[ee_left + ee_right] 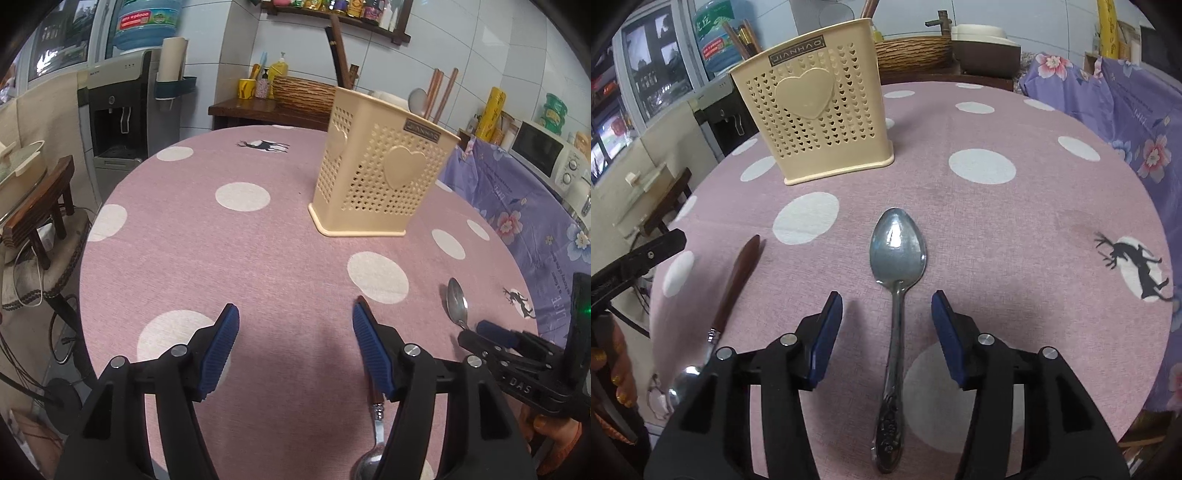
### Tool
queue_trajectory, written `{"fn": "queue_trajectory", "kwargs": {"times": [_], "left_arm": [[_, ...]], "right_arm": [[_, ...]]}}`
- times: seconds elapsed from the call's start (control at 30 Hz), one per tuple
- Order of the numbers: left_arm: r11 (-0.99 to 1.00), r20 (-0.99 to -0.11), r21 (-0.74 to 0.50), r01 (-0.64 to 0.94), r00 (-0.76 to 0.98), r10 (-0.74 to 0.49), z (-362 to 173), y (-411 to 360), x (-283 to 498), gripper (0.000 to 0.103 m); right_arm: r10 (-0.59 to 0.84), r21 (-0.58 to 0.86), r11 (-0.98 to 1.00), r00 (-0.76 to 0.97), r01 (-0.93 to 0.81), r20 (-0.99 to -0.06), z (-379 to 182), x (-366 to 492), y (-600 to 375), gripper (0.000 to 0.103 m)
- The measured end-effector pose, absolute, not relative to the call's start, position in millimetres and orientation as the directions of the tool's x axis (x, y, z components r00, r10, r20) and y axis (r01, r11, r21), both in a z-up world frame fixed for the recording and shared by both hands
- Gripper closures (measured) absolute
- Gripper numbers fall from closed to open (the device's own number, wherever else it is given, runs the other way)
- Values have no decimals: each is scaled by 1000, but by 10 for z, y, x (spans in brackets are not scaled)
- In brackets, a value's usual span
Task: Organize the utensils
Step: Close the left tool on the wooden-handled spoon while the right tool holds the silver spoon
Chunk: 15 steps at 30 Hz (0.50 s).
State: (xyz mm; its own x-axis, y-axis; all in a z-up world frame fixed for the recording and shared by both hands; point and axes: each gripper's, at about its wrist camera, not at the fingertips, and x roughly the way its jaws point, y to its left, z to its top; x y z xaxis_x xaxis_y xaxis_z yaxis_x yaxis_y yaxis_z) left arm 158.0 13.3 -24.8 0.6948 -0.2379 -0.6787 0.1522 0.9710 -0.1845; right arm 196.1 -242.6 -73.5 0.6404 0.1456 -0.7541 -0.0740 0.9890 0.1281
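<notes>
Round table (pixel 1015 221) covered with a pink cloth bearing white dots and deer motifs. A cream perforated utensil holder (pixel 812 107), marked with a raised heart, stands upright on the far side of the table; wooden handles and a spoon bowl rise above its rim in the left wrist view.

The right gripper (pixel 886 325) has its jaws apart, clasping nothing. An all-metal spoon (pixel 897 258) lies flat on the cloth between its blue pads (pixel 827 332), bowl pointing toward the holder and embossed handle toward the camera; neither pad touches it.

The left gripper (pixel 295 343) likewise stands with jaws apart and empty over the bare cloth. A wooden-handled spoon (pixel 738 280) lies on the table just beside its right finger, which partly hides it, with the handle tip toward the holder and the metal bowl near the table edge. The two spoons lie near each other, roughly parallel, well apart from the holder.
</notes>
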Motion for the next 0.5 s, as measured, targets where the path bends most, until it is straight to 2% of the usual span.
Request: {"fn": "queue_trajectory", "kwargs": {"times": [0.3,0.5], "left_arm": [[954,-748,-154,258,600,-283,-406,-287,1649,41],[952,-781,-122,280,565,-266,-520,-491,1750,57]], "right_arm": [[112,119,992,646,-33,-755,-702,2018,-2548,52],[120,130,991,646,-33,-754,-699,1986,-2566,52]]}}
